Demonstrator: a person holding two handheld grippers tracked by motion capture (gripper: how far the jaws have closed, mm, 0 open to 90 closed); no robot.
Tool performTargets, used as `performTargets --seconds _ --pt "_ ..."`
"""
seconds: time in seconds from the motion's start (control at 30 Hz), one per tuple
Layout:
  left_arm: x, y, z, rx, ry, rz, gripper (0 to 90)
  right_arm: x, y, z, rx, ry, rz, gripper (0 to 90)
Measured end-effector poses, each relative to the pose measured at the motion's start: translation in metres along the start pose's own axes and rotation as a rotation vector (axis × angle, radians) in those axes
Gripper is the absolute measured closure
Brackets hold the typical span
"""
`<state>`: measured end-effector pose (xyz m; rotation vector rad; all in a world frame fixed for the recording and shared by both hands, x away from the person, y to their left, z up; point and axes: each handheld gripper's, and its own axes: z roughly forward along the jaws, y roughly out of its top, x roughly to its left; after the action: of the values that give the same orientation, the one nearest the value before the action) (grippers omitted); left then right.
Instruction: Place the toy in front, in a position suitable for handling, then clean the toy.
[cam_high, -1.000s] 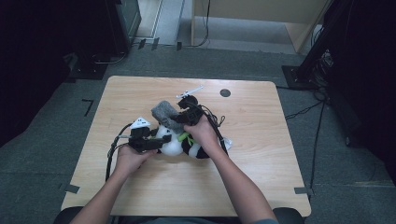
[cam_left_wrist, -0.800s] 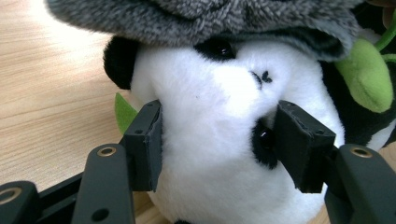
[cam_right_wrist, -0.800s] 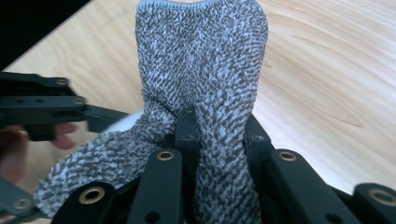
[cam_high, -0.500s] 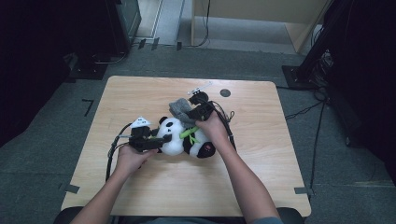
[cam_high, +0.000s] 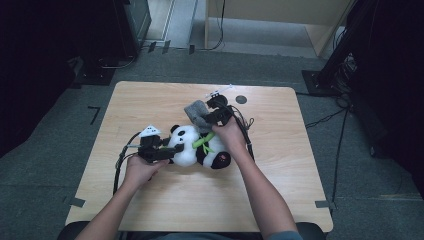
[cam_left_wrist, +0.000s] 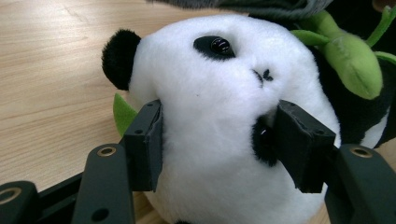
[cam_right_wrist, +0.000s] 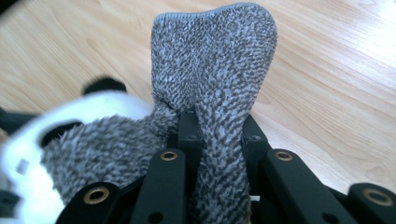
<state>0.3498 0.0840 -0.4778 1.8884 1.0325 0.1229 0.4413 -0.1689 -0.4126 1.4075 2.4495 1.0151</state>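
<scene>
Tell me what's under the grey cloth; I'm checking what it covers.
The grey cloth, pinched in the right gripper, drapes over the panda's head edge; bare table lies beyond. The covered patch is hidden.

We see a light wooden table (cam_high: 150, 100) on grey carpet (cam_high: 45, 165). Beyond the table stands pale wooden furniture (cam_high: 280, 20); left of it, a dark cabinet (cam_high: 132, 22). Cables (cam_high: 340, 145) trail right of the table. The edges lie dark.
</scene>
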Motion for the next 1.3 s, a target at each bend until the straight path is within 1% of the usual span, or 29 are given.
performTargets --seconds 0.03,0.07,0.1,0.27,0.37,0.43,0.47,0.5,0.57,0.6,0.67,0.7,0.77,0.8,0.83,0.87,0.9,0.93,1.0,1.07,1.17,1.23,1.27,1.3 --pt "0.000 0.000 0.000 0.001 0.001 0.003 39.3 -0.002 0.001 -0.004 -0.026 0.030 0.030 77.8" --pt "0.001 -0.001 0.000 0.001 0.001 0.005 39.3 -0.001 0.002 -0.009 -0.051 0.046 0.037 77.9" --pt "0.001 -0.001 -0.001 -0.001 0.001 0.005 39.2 0.001 0.004 -0.014 -0.069 0.043 0.018 77.9" --pt "0.000 -0.002 0.000 -0.015 0.009 0.010 38.5 0.019 0.015 -0.033 -0.112 0.045 -0.049 77.7" --pt "0.000 -0.002 0.000 -0.021 0.012 0.012 38.0 0.032 0.019 -0.037 -0.136 0.083 -0.067 77.6" --pt "0.000 -0.002 0.000 -0.024 0.014 0.014 37.9 0.042 0.019 -0.034 -0.137 0.117 -0.083 77.6" --pt "0.000 -0.002 0.000 -0.024 0.014 0.014 37.9 0.042 0.019 -0.034 -0.137 0.117 -0.083 77.6" --pt "0.000 -0.002 0.000 -0.026 0.016 0.016 37.9 0.053 0.018 -0.028 -0.129 0.154 -0.097 77.5" --pt "-0.001 -0.002 0.000 -0.024 0.017 0.020 38.0 0.062 0.016 -0.019 -0.123 0.191 -0.115 77.4" --pt "-0.001 -0.002 0.000 -0.024 0.017 0.020 38.0 0.066 0.014 -0.014 -0.115 0.197 -0.129 77.4" --pt "-0.001 -0.002 0.000 -0.019 0.021 0.023 38.3 0.070 0.011 -0.001 -0.074 0.210 -0.122 77.4" --pt "-0.001 -0.002 0.000 -0.019 0.021 0.022 38.3 0.071 0.008 0.005 -0.053 0.215 -0.119 77.4" --pt "-0.001 -0.002 0.000 -0.013 0.025 0.020 38.5 0.069 0.003 0.018 -0.002 0.192 -0.122 77.2" --pt "-0.001 -0.002 0.000 -0.013 0.025 0.017 38.5 0.067 0.000 0.021 -0.005 0.188 -0.114 77.0" --pt "0.000 -0.001 0.000 -0.009 0.025 0.018 38.9 0.063 -0.002 0.022 -0.016 0.204 -0.094 76.9" --pt "0.000 -0.001 0.000 -0.009 0.025 0.018 39.3 0.058 -0.003 0.022 -0.012 0.206 -0.077 76.7" --pt "-0.002 0.000 0.001 0.001 0.032 0.012 39.8 0.055 -0.003 0.022 -0.009 0.198 -0.072 76.6" --pt "-0.002 0.001 0.002 0.007 0.032 0.007 40.6 0.053 -0.003 0.021 -0.007 0.186 -0.079 76.6" --pt "-0.003 0.002 0.001 0.018 0.035 0.012 41.3 0.050 -0.003 0.019 -0.003 0.165 -0.084 76.7" --pt "-0.002 0.002 0.001 0.018 0.033 0.011 41.7 0.047 -0.003 0.017 -0.003 0.145 -0.093 76.7" --pt "-0.002 0.002 0.002 0.017 0.032 0.006 42.0 0.040 -0.005 0.013 -0.003 0.131 -0.079 76.8" --pt "-0.002 0.002 0.002 0.016 0.031 0.003 42.2 0.034 -0.006 0.011 0.000 0.105 -0.077 76.9" --pt "0.000 0.002 0.002 0.019 0.028 -0.002 42.2 0.031 -0.006 0.010 0.006 0.083 -0.079 77.0" --pt "0.000 0.002 0.002 0.019 0.028 -0.002 42.2 0.031 -0.006 0.010 0.006 0.083 -0.079 77.0"
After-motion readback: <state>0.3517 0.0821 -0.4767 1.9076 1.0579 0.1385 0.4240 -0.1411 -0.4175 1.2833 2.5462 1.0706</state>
